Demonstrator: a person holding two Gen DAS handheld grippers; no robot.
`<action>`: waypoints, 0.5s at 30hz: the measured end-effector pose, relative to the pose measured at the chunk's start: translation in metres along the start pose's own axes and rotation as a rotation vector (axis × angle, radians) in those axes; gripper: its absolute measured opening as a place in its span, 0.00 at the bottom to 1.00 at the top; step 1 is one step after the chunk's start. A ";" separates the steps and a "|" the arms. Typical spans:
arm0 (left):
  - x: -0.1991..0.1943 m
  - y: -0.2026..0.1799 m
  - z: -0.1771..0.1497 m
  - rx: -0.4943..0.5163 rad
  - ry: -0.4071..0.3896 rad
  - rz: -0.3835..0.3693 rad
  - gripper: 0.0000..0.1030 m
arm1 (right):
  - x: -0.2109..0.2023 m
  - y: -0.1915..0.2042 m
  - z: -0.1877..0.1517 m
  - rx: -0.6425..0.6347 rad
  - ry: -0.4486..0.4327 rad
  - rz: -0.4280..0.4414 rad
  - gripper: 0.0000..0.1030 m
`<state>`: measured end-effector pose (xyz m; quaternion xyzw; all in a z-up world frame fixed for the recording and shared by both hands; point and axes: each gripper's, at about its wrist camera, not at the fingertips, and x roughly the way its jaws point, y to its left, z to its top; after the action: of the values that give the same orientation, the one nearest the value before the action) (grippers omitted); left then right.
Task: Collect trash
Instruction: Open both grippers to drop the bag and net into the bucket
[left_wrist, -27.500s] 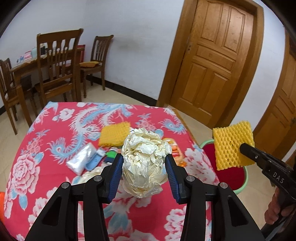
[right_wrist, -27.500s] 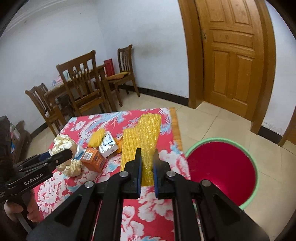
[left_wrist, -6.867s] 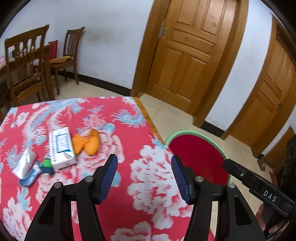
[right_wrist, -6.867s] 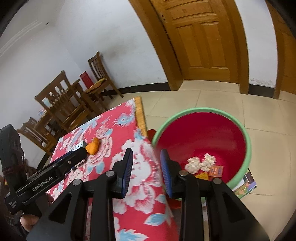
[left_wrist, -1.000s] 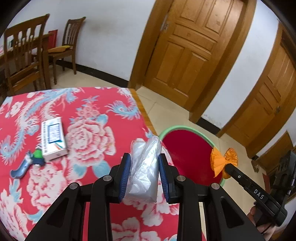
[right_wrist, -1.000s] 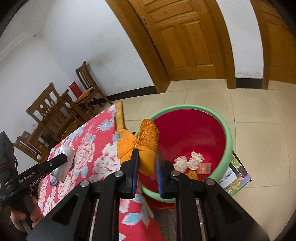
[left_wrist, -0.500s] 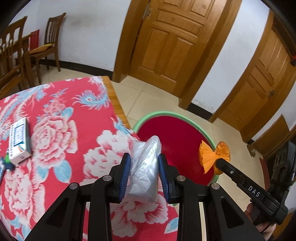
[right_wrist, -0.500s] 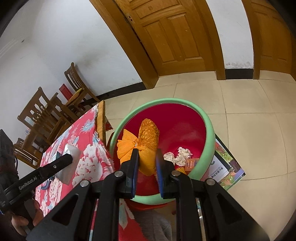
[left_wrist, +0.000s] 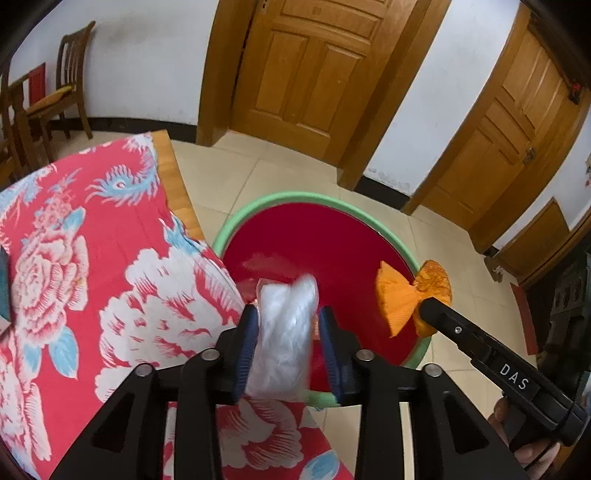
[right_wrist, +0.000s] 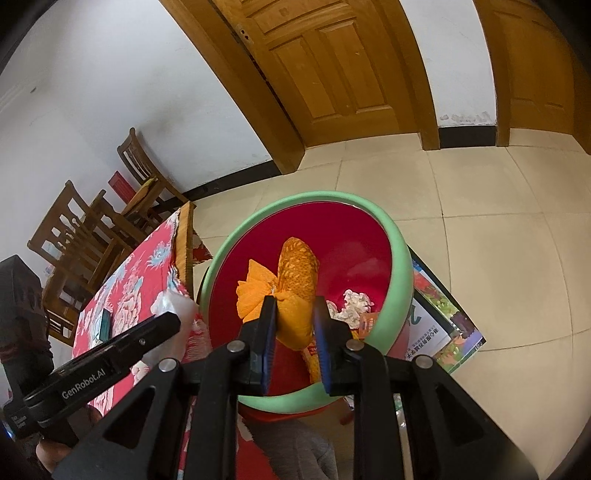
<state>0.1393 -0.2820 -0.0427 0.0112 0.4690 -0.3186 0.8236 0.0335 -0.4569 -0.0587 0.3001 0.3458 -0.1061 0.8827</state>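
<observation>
A clear plastic bag (left_wrist: 286, 332), crumpled and blurred, is seen between the blue pads of the left tool (left_wrist: 288, 345), whose jaws are opening; a gap shows on the right side, while the left pad appears to lie against the plastic, so whether the bag is gripped cannot be told with certainty. The bag hangs above the near rim of a red basin (left_wrist: 258, 206) with a green edge, which stands on the tiled floor just beside the bench (left_wrist: 92, 258), covered by a red flowered cloth. An orange wrapper (right_wrist: 295, 291), twisted at the middle, is seen between the pads of the right tool (right_wrist: 293, 338), whose jaws are also opening; both pads lie close against it. The wrapper is positioned over the inside of the basin, where crumpled white paper (right_wrist: 351, 304) and a small orange packet (right_wrist: 369, 321) lie at the bottom. A printed sheet (right_wrist: 439, 332) lies on the floor under the basin's far side.
</observation>
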 end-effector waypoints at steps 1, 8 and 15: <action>0.001 0.000 0.000 -0.006 0.003 0.001 0.46 | 0.001 -0.001 0.000 0.004 0.003 0.001 0.23; -0.003 0.000 0.000 -0.005 -0.006 0.009 0.47 | 0.002 -0.002 0.001 0.017 0.006 0.002 0.28; -0.018 0.005 -0.003 -0.018 -0.033 0.015 0.47 | -0.006 0.002 -0.001 0.012 -0.010 0.006 0.30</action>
<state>0.1335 -0.2678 -0.0315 0.0020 0.4583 -0.3085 0.8335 0.0300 -0.4548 -0.0542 0.3060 0.3396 -0.1070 0.8829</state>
